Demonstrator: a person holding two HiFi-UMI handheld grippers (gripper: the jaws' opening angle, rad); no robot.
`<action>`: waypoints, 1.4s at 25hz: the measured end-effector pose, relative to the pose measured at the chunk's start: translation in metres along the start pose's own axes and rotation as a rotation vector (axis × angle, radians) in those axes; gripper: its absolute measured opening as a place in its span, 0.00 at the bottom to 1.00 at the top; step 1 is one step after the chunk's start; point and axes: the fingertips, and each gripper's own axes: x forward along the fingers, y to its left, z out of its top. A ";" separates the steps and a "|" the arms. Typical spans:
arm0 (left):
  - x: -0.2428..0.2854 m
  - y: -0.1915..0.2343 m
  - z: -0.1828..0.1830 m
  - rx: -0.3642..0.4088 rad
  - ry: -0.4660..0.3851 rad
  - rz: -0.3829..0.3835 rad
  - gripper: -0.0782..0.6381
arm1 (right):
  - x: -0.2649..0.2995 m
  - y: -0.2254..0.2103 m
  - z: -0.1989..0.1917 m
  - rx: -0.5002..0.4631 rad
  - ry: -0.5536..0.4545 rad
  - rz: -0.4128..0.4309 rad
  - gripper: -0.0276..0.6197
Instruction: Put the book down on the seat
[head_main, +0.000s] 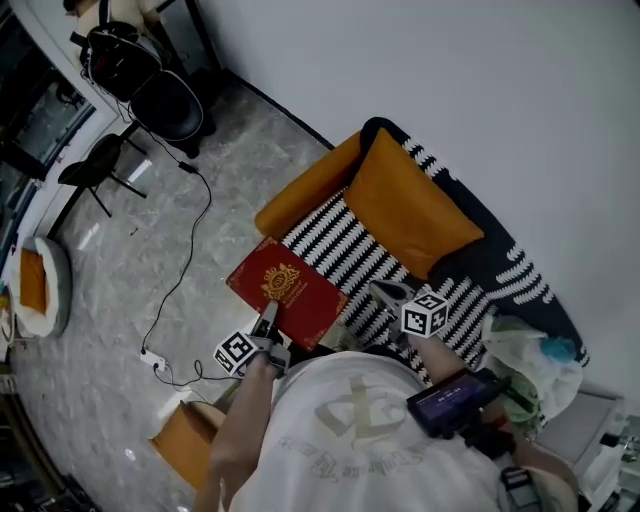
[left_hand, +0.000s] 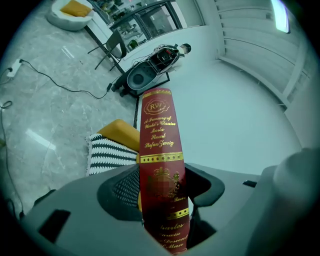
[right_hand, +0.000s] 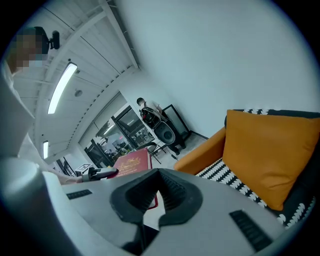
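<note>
Dark red hard book (head_main: 288, 288) with gold crest and gold letters, pinched at one edge by the left gripper (head_main: 268, 322), over the front of the black-and-white striped seat (head_main: 335, 245), right gripper (head_main: 392, 294) spread, empty

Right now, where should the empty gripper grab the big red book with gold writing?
Pinch the free long edge of the red hardback book with the right gripper, coming sideways from over the black-and-white striped seat. It lies flat and thin, and the left gripper clamps the spine edge.
</note>
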 end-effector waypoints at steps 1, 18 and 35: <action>0.002 -0.002 -0.001 0.005 0.007 0.002 0.46 | -0.002 -0.003 0.000 0.008 -0.005 -0.003 0.07; 0.075 -0.009 0.015 0.029 0.114 0.002 0.46 | -0.004 -0.046 0.006 0.056 -0.003 -0.110 0.06; 0.132 0.008 -0.011 0.019 0.194 0.073 0.46 | -0.002 -0.094 0.006 0.113 0.023 -0.148 0.06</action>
